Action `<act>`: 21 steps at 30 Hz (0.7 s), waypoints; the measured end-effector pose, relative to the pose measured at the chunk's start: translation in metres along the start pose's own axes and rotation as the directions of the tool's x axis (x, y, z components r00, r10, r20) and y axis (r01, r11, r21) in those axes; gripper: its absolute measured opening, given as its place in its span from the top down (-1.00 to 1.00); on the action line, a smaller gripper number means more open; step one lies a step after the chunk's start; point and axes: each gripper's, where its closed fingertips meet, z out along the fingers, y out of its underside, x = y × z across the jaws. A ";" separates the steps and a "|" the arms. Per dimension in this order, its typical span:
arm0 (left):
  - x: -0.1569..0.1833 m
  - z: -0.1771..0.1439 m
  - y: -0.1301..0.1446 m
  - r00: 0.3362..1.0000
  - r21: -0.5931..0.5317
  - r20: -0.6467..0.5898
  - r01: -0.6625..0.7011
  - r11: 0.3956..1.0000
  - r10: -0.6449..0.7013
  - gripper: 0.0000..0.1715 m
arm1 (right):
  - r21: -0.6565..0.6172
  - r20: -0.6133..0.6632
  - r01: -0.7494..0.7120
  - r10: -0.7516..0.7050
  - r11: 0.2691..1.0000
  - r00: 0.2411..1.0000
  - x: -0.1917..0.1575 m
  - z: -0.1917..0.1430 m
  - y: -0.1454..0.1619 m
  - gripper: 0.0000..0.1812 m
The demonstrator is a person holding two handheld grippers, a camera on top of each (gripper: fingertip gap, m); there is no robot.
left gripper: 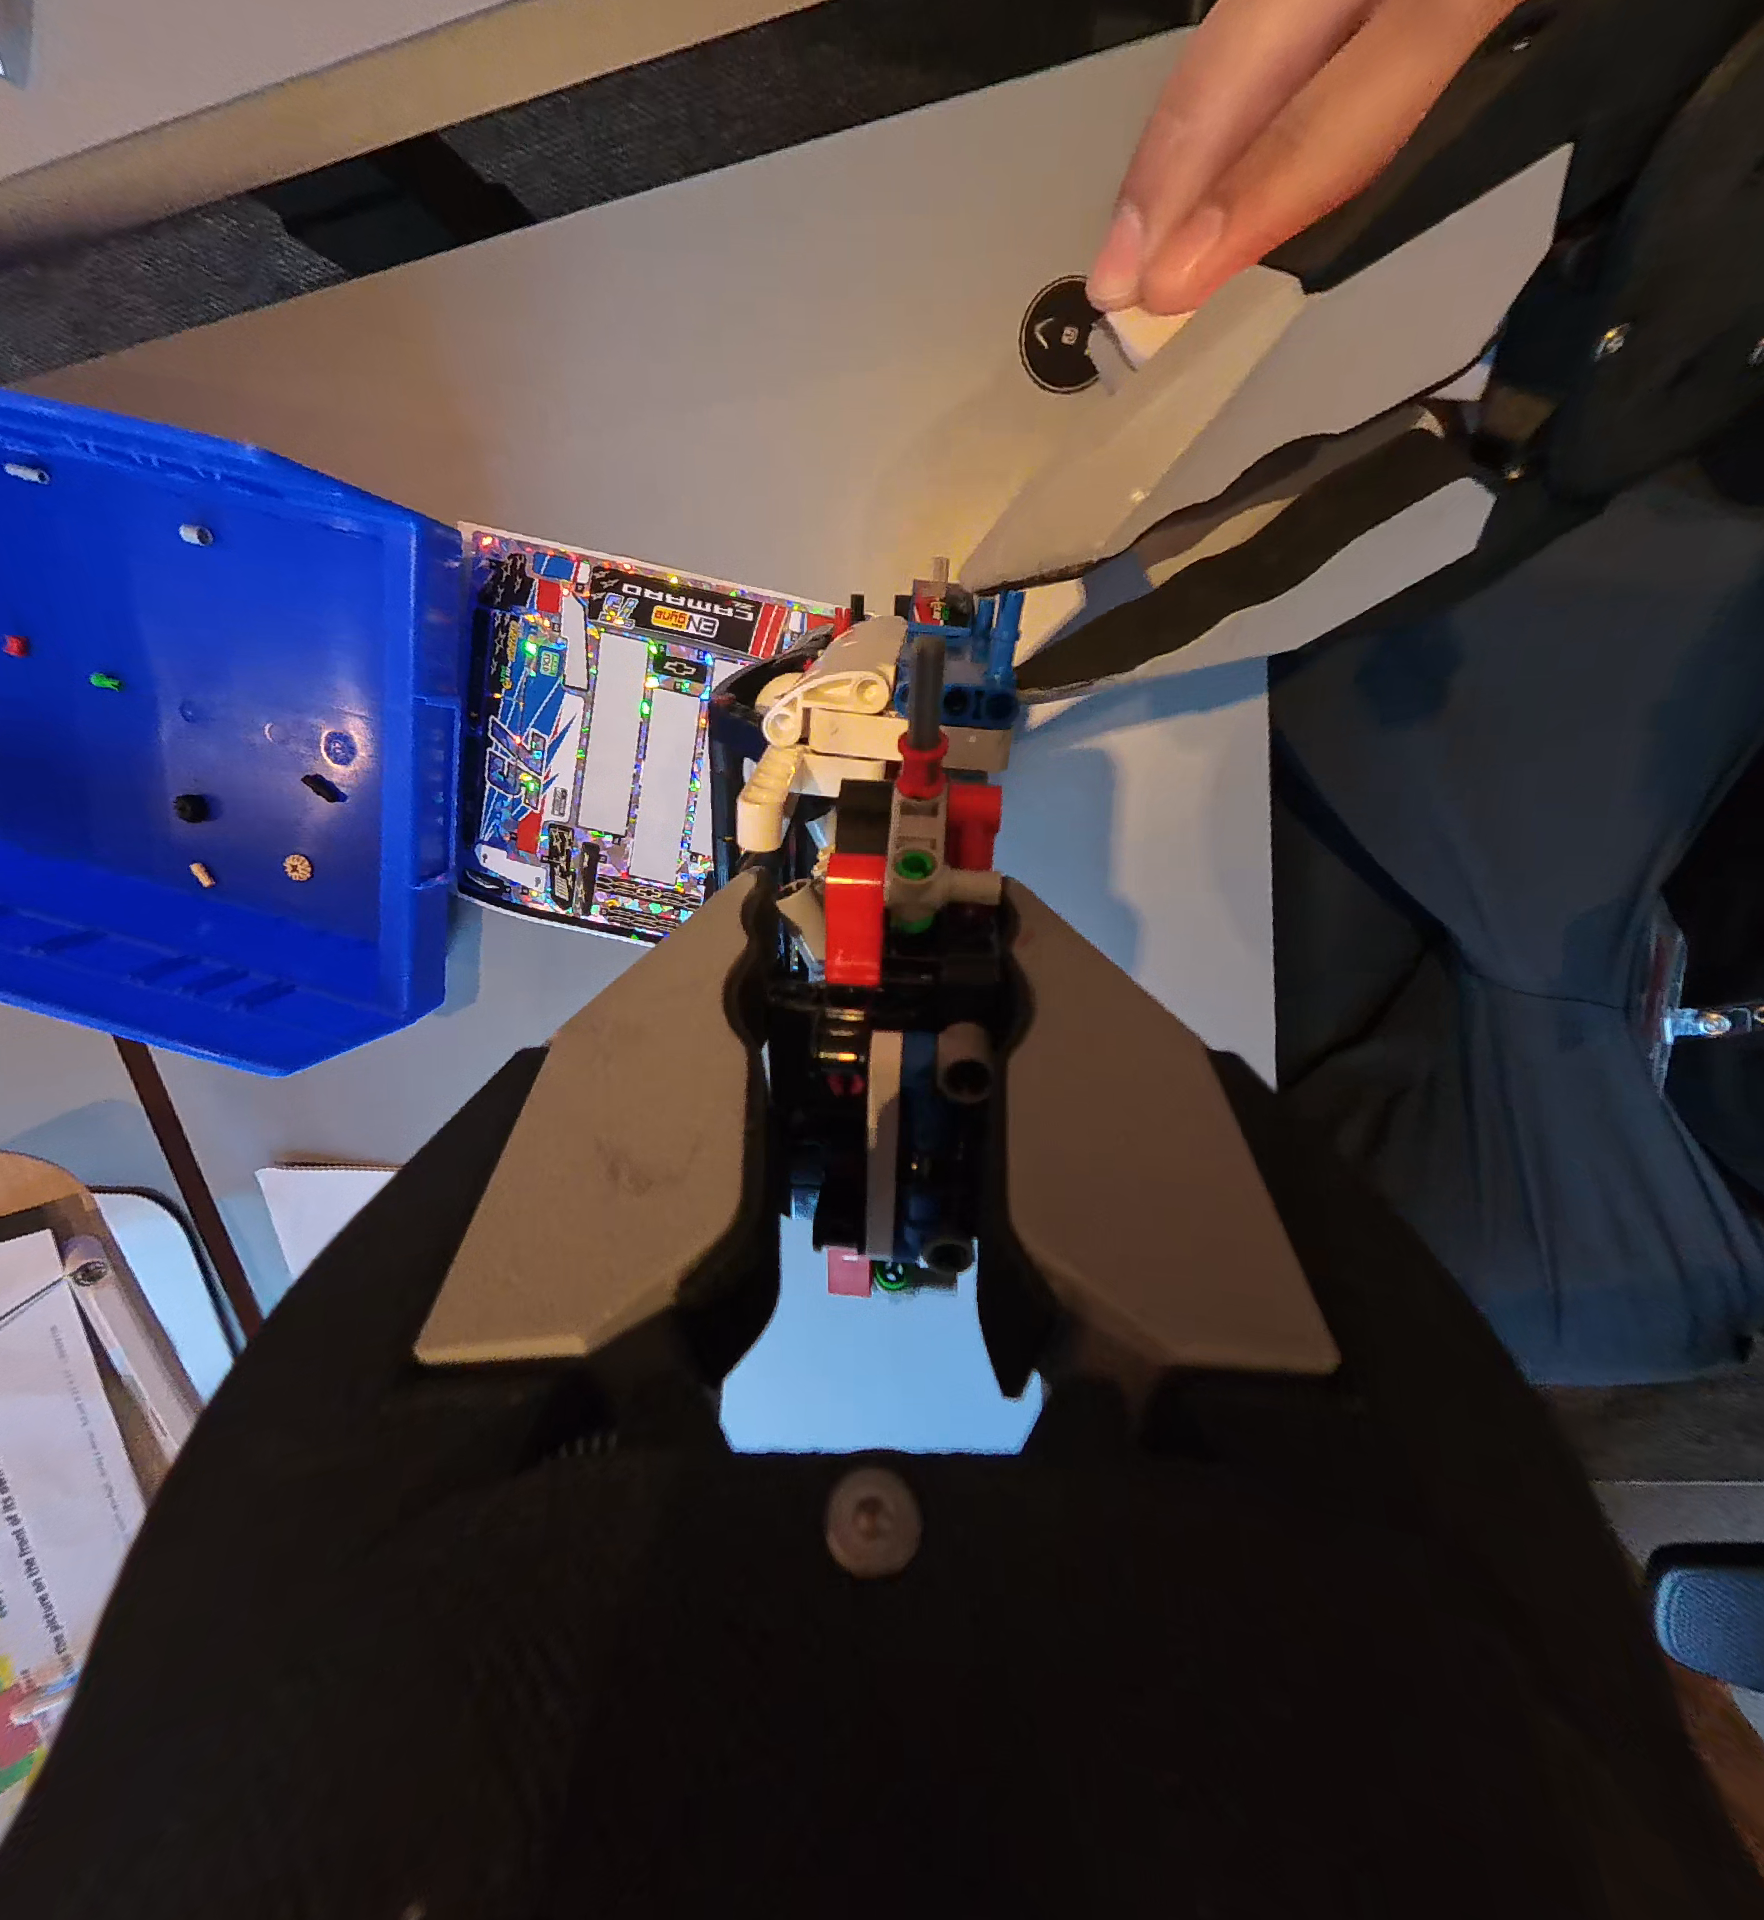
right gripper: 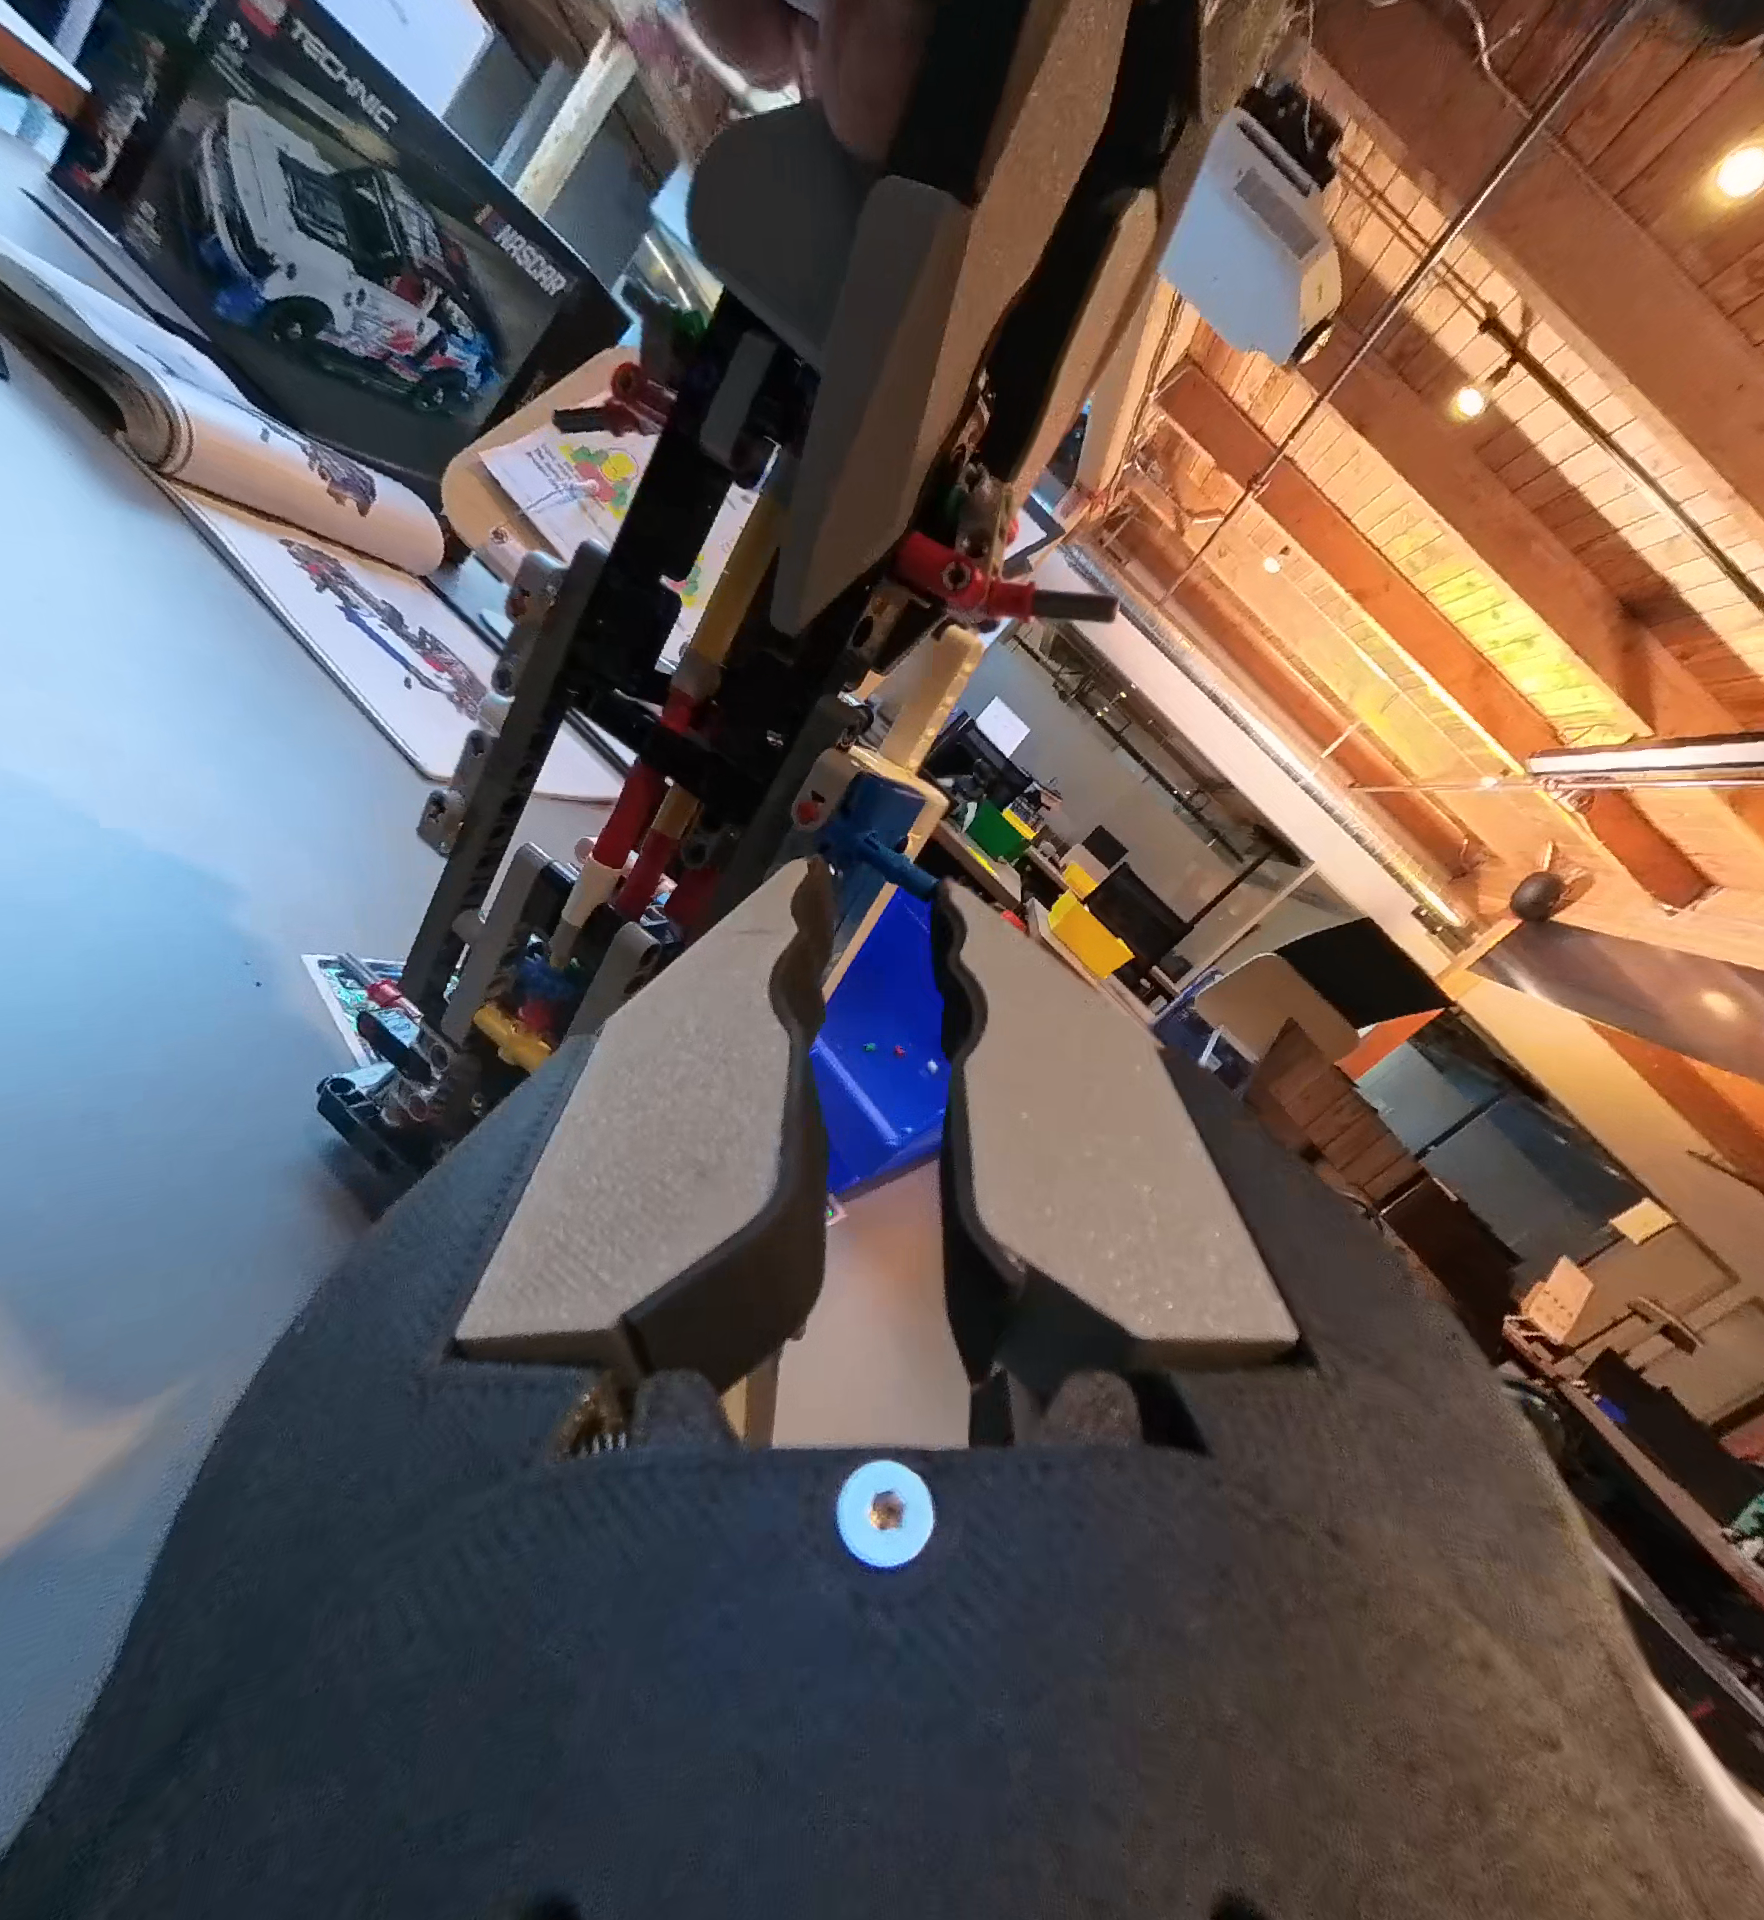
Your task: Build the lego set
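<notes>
The partly built lego car frame (left gripper: 862, 914), in black, red, white and blue pieces, is held upright above the grey table (left gripper: 649, 395). My left gripper (left gripper: 883, 888) is shut on its black lower part. The frame also shows in the right wrist view (right gripper: 545, 727), with my left gripper (right gripper: 899, 540) clamped on it from above. My right gripper (right gripper: 878, 878) has its jaws a narrow gap apart, and a blue pin (right gripper: 893, 857) on the frame's end sits at the fingertips. In the left wrist view my right gripper (left gripper: 992, 639) reaches that blue end from the upper right, with a hand (left gripper: 1221, 177) on it.
A blue bin (left gripper: 234, 623) with several small loose pieces stands left of the frame. A glittery sticker sheet (left gripper: 608, 727) lies beside it. The open instruction booklet (right gripper: 265, 447) and the set's box (right gripper: 338, 239) are farther off. A person's leg (left gripper: 1480, 935) is at the table's right edge. Tip to tip, the grippers are about 5 cm apart.
</notes>
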 end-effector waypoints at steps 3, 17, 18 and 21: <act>-0.001 0.001 -0.001 1.000 0.005 0.005 0.005 1.000 -0.005 0.57 | -0.006 0.008 -0.001 0.001 1.000 1.000 -0.001 0.002 0.002 0.82; -0.003 0.011 -0.009 1.000 -0.042 0.012 -0.004 0.999 0.005 0.56 | -0.002 -0.026 -0.091 0.091 0.996 0.996 -0.007 -0.001 0.013 0.73; -0.003 0.011 -0.009 1.000 -0.045 0.013 -0.002 0.999 0.003 0.56 | -0.007 -0.022 -0.113 0.113 0.994 0.993 -0.008 -0.001 0.014 0.73; -0.005 0.011 -0.010 1.000 -0.054 0.012 0.012 0.998 -0.011 0.56 | -0.008 -0.022 -0.166 0.166 0.986 0.986 -0.009 -0.003 0.017 0.69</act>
